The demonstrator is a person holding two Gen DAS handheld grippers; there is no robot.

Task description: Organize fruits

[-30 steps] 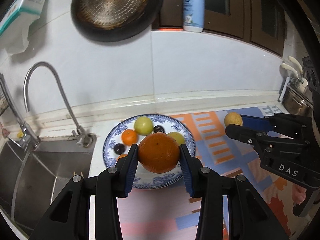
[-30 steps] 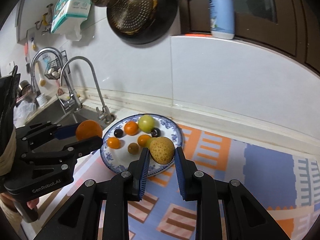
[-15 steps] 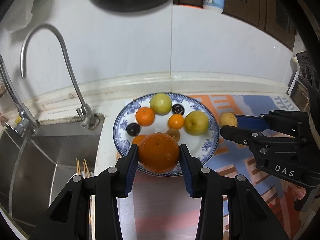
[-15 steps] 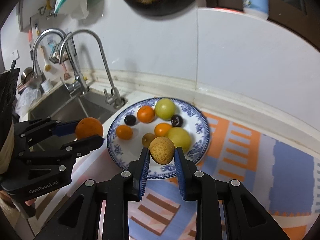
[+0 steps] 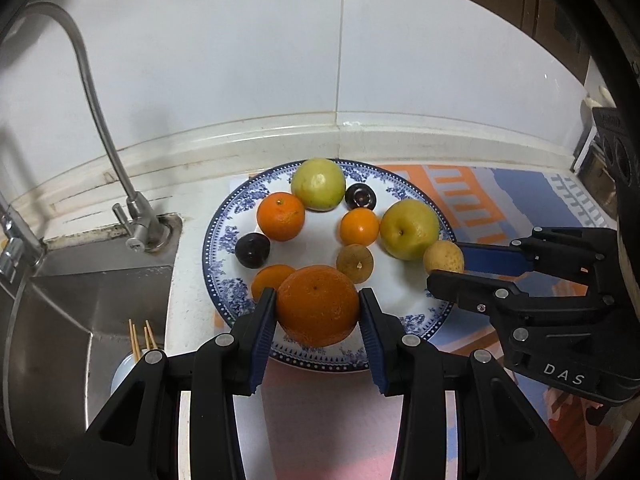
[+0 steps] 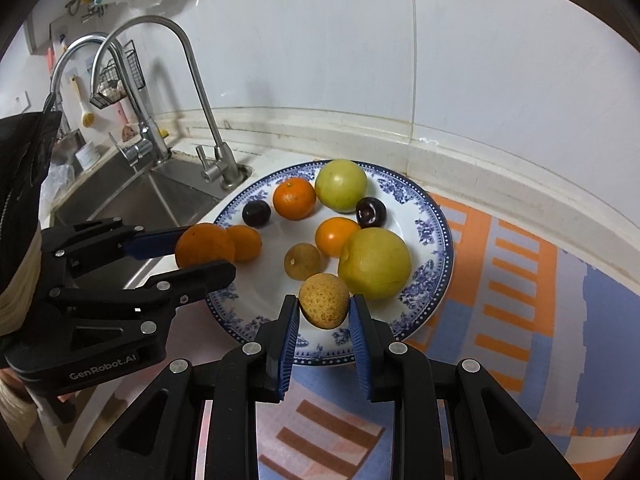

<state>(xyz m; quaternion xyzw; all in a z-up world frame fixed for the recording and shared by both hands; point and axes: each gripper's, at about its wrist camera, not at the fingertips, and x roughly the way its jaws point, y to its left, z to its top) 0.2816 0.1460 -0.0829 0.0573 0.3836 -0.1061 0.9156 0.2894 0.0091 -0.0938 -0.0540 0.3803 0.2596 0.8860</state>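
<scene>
If the left gripper [image 5: 318,306] lets go of its big orange [image 5: 318,306] from up here, the round fruit may roll across the plate [image 5: 224,240], bump the small orange [image 5: 270,278] just beside it, or slip off the near rim toward the sink [image 5: 80,320]. The same can happen on the right, where the right gripper [image 6: 324,306] carries a little spotted brown-yellow fruit [image 6: 324,306] right next to the big yellow pear [image 6: 374,262]; a drop there could knock the pear. Both grippers are squeezed tight on their fruit, blue pads pressing each side. Both fruits hang over the near part of the blue-and-white plate, which sits on the tabletop [image 6: 500,248] and already holds seven other fruits.
</scene>
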